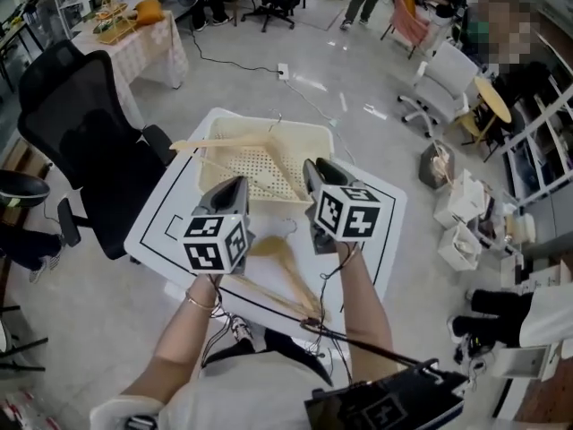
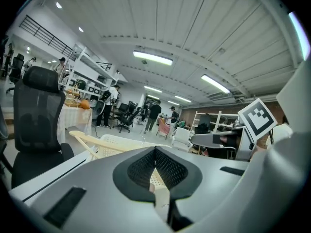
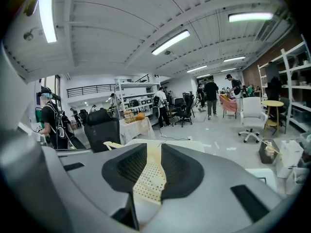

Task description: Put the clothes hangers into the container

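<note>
Here, item one: left gripper, grey shell with black ribbed pads. Its jaws meet at the tips, with nothing caught between them.

Item two: right gripper, same make. Its jaws stand a narrow slot apart and hold nothing; dotted cream plastic shows through the slot.

Each gripper carries a cube of square black-and-white markers. The two hover side by side, tips over the near side of a cream perforated plastic basket. The basket is rectangular and open-topped, and stands on the far half of a white square table edged with a black line.

Task goods inside the basket:
- One pale wooden clothes hanger lies crosswise, its left end jutting past the basket's left rim.
- A second wooden hanger slants across the basket floor beneath it.

Task goods outside the basket: loose wooden hangers, at least two, overlap on the near part of the table. They lie just below the grippers and neither gripper touches them.

Left of the table stands a black mesh-backed office chair. Beyond are a pale floor, more chairs, and people standing well apart from the table.
</note>
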`<move>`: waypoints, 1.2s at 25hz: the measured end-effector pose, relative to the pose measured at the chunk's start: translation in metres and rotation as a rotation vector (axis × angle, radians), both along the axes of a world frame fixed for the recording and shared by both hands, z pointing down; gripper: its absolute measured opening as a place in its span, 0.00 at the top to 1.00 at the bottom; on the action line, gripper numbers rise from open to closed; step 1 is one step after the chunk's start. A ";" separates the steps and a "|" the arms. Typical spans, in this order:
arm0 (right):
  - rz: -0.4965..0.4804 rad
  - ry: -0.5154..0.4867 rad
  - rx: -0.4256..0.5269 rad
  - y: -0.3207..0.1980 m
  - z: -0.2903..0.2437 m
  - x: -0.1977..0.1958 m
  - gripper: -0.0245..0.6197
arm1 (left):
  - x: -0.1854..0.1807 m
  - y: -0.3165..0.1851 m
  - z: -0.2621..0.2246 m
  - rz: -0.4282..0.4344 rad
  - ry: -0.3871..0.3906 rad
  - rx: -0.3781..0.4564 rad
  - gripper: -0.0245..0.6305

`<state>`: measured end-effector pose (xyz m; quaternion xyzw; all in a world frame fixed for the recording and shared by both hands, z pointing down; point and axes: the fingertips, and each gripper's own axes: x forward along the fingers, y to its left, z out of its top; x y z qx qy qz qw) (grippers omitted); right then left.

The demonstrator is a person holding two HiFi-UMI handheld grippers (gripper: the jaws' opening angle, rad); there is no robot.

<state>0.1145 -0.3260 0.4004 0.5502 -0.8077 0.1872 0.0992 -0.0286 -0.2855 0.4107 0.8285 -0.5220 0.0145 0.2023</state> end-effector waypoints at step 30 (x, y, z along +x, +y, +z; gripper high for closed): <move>0.185 -0.056 0.036 0.137 0.036 0.031 0.94 | 0.021 0.078 -0.007 0.071 -0.083 0.030 0.95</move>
